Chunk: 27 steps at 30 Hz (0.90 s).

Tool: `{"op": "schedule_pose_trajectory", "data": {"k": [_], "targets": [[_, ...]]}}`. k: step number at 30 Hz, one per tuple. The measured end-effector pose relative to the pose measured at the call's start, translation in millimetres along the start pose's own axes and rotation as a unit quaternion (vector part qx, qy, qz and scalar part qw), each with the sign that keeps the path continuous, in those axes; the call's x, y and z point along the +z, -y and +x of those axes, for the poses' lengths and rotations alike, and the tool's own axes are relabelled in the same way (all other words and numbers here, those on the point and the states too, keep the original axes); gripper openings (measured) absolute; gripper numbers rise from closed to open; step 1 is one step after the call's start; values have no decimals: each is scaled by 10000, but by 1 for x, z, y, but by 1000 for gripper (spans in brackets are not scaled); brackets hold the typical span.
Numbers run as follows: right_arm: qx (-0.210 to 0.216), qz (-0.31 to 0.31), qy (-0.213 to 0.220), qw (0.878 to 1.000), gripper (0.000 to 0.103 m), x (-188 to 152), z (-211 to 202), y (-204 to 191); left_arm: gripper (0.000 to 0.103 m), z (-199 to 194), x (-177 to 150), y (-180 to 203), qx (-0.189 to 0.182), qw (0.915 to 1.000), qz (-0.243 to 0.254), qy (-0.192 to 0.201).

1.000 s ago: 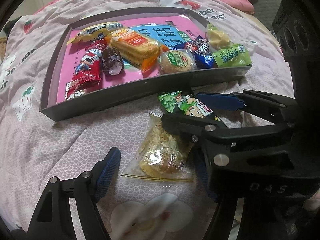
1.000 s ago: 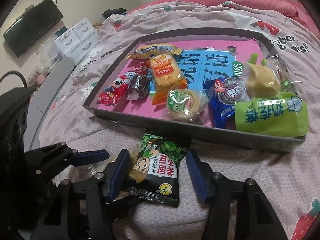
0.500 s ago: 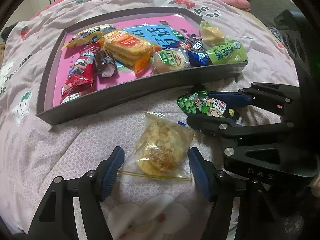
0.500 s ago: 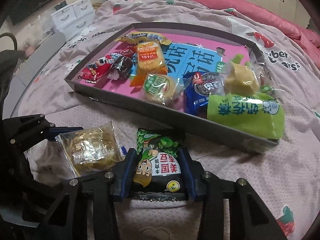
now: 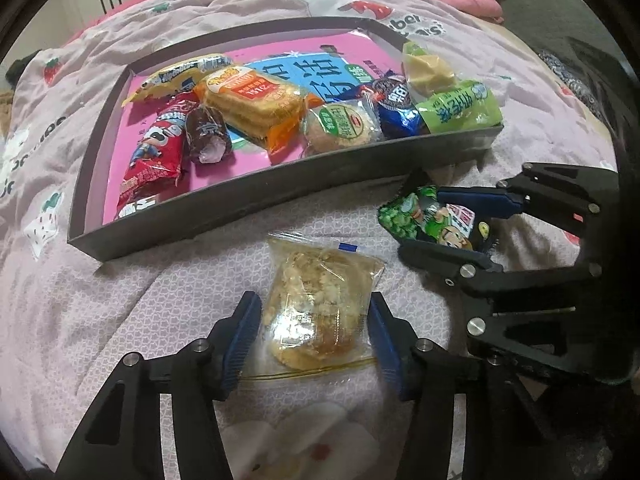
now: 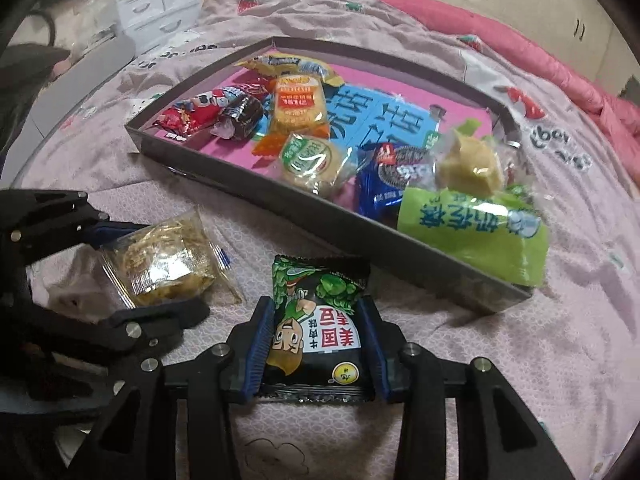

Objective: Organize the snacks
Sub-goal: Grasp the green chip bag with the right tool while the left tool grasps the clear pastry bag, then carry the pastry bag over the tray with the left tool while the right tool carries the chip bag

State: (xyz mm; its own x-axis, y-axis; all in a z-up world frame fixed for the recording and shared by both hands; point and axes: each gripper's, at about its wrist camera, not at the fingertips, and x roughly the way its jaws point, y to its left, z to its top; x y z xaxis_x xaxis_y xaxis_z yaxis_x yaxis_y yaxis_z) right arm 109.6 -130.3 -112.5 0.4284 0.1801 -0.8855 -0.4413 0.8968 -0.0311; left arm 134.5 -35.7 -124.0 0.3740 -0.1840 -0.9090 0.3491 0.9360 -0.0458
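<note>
A pale pink bedspread [image 5: 132, 292] with strawberry prints carries everything, and it is bare cloth along its near edge and to the left of the tray. The shallow dark-walled tray [image 5: 256, 196] lies toward the far side of the bed; its near wall runs just beyond both grippers. Inside, the snacks crowd the near wall and the right corner, leaving the pink-and-blue printed floor [image 6: 404, 92] open toward the far wall. At the near right corner a lime-green packet [image 6: 476, 232] overhangs the tray's rim. Beside it lie a blue cookie pack [image 5: 394, 106], a round cake with a green label [image 5: 342, 128], an orange cracker pack [image 5: 256, 100] and a red candy pack [image 5: 154, 156] at the left end.

In front of the near wall, on open bedspread, the clear-wrapped crumbly pastry [image 5: 316, 308] sits between the left gripper [image 5: 314, 340] pads, which have just been closing and now touch its wrapper on both sides. Just right of it, the right gripper [image 6: 316, 348] is clenched on the black-and-green pea snack packet [image 6: 316, 328], both blue pads pressing its edges, its top end pointing at the tray wall
</note>
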Motion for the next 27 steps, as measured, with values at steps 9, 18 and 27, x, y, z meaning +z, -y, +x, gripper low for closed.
{"op": "schedule_pose_trajectory", "data": {"k": [9,18,27], "targets": [[370,350,103,9986,42,-1,-12,9,51,-6,2,-4,-90,9998,-113,107],[664,653,297,9952,42,-2,-28,15,47,-18,0,-7,-268,9991,-244,234],[946,976,496,9895,42,-3,-42,24,45,-37,0,-9,-335,9979,-342,438]]}}
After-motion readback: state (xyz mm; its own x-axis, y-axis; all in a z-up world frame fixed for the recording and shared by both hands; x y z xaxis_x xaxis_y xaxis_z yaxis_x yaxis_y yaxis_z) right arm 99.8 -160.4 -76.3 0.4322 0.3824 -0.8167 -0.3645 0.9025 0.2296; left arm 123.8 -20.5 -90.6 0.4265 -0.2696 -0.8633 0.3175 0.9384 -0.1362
